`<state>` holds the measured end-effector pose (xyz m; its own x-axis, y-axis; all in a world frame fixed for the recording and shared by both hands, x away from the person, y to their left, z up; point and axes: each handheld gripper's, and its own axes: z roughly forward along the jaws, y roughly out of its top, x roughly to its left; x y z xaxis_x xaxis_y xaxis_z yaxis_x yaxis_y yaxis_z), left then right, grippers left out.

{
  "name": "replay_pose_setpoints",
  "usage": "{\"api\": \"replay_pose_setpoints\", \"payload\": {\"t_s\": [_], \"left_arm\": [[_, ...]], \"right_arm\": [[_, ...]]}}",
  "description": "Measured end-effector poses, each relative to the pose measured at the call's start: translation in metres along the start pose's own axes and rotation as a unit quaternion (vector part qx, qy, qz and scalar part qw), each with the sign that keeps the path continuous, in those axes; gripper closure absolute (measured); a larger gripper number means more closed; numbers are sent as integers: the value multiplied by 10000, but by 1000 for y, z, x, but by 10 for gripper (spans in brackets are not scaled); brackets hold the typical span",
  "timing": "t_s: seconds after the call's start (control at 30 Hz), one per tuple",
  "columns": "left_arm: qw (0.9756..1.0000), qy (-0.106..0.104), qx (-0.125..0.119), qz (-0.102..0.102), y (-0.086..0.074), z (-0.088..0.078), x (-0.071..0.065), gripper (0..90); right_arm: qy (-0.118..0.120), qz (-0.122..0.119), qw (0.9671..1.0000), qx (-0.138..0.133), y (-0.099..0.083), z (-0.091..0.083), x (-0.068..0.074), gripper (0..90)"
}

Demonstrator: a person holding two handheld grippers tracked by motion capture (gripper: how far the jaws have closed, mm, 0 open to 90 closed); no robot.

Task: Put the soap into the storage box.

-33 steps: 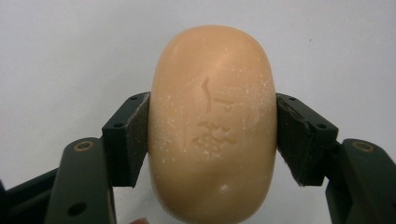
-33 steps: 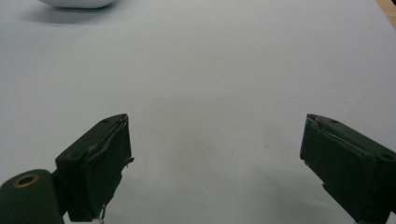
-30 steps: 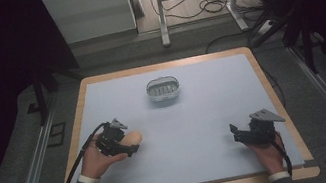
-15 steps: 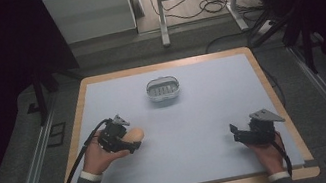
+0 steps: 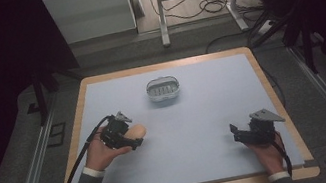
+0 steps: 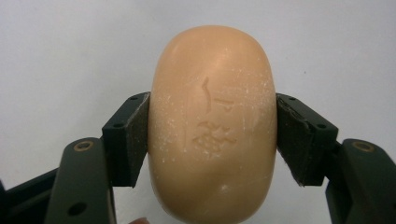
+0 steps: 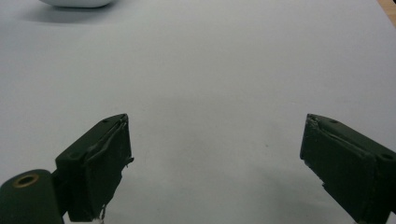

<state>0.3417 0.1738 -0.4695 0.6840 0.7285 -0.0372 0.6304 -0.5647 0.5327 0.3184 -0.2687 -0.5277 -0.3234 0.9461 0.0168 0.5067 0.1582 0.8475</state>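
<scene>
The left tool [image 5: 131, 138] is clenched on the oval, peach-coloured bar of soap [image 6: 212, 126]; in the left gripper view its two black jaws press the long sides of the bar, and a stamped mark and pale scuffs show on the upper face. From largest to smallest: the wide table with pale blue top and wooden rim [image 5: 215, 112] carries everything; toward its far middle stands the small white oval soap dish with slotted bottom [image 5: 163, 91]; the soap bar itself [image 5: 135, 133] is at the left side of the table, nearer to the person than the dish and well apart from it.

What has changed is small but it matters; compared with one second ago, the left tool and the bar sit a little farther from the person's edge and a little more toward the dish, so I judge that the carry has started. Whether the bar is already off the table I cannot tell. The grip looks centred, but soap is slippery and could slide between the pads.

The right tool [image 5: 247, 133] rests at the right near side as before, released; its jaws stand wide apart over bare table in the right gripper view, with a part of the dish [image 7: 77, 3] at the top edge.
</scene>
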Motion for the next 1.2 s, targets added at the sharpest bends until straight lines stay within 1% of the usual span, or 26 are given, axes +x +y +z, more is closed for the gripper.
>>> {"api": "replay_pose_setpoints", "payload": {"t_s": [0.1, 0.17, 0.33, 0.5, 0.6, 0.93, 1.2], "left_arm": [[10000, -17, 8, 15, 2, -1, 0, 325], [10000, -47, -26, -17, 3, 0, 1, 325], [10000, -46, 1, -23, 5, 2, 2, 325], [10000, -16, 68, 35, 8, 4, 2, 325], [10000, 7, 48, 46, 10, 3, 3, 326], [9999, -18, 28, 98, 16, 5, 0, 325], [10000, -11, 19, 87, 19, 6, 1, 325]], "right_arm": [[0, 1, 10000, 0, 0, 0, 0, 88], [0, -1, 10000, -4, 0, 0, 0, 88], [2, 3, 10000, -1, 0, 0, 0, 88], [3, -1, 10000, 1, 0, 0, 0, 88], [2, -1, 10000, 3, 0, 0, 0, 88], [1, 4, 10000, 8, 0, 0, 0, 88], [-4, 6, 10000, 22, 0, 0, 0, 88]]}}
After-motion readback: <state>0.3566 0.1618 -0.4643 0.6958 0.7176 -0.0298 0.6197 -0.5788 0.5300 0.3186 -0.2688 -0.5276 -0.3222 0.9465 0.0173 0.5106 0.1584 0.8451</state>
